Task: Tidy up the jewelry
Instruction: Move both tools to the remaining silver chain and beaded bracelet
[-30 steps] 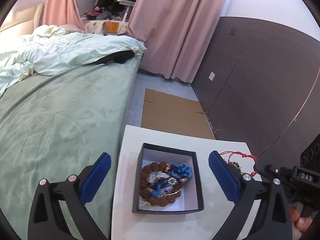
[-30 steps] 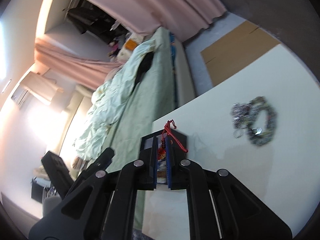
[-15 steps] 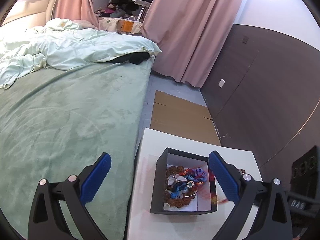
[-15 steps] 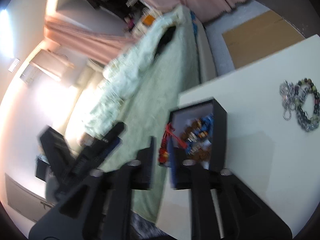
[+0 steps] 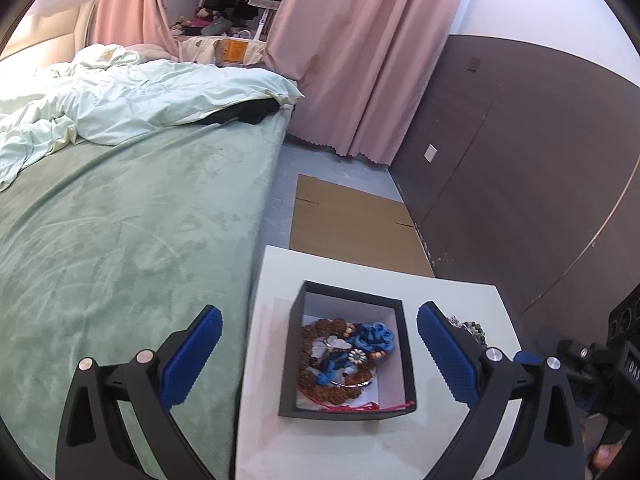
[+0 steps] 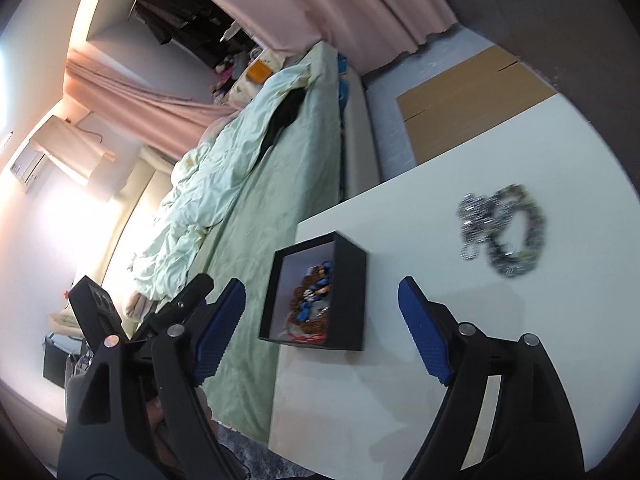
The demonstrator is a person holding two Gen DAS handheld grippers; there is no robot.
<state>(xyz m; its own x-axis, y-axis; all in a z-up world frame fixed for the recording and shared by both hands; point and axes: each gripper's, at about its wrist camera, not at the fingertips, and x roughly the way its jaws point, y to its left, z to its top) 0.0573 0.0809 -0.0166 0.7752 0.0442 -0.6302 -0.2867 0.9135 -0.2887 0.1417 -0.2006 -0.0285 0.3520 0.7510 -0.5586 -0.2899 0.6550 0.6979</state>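
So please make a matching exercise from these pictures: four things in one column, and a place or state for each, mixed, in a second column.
1. black box
2. red cord
3. silver chain and bead bracelet
4. right gripper

A. open and holding nothing
B. lying on the bare white table, outside the box
C. standing on the table, near the edge by the bed
D. inside the box, at its near wall

Pairs: 1-C, 2-D, 3-B, 4-A

Both tools share one build. The left gripper has matte black forked arms, round silver screws at the joints and ribbed blue pads. The right gripper looks identical, its pads dotted. White lettering, perhaps "DAS", marks its body. Bare skin shows behind both.
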